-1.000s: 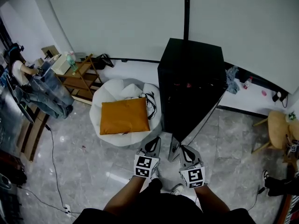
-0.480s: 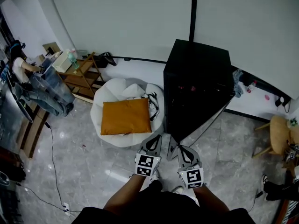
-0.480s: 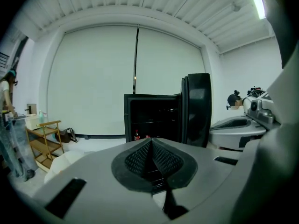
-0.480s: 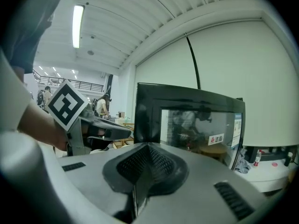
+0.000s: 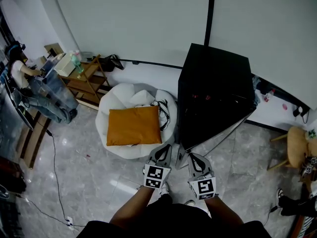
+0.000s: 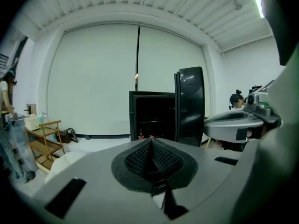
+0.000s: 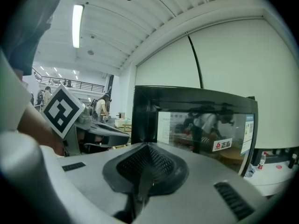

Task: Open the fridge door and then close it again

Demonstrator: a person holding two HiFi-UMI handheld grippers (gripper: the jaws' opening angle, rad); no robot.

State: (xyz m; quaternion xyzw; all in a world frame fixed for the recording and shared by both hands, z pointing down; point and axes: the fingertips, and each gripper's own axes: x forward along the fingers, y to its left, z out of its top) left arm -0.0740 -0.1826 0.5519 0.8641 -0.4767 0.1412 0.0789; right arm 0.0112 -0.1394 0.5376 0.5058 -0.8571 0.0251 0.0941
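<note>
The fridge door (image 5: 218, 129) of the black fridge (image 5: 213, 78) stands swung wide, just ahead of the right tool (image 5: 191, 156) and right of the left tool (image 5: 165, 148), both pressed together on nothing, so the opening looks done and only the closing remains.

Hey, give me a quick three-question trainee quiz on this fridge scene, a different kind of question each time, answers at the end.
1. True or false: the fridge door stands open.
2. What lies on the white beanbag? A) orange cushion B) laptop C) blue towel
3. Fill in: the left claw and the right claw are both ____, holding nothing.
Key: 1 true; 2 A; 3 shut.
</note>
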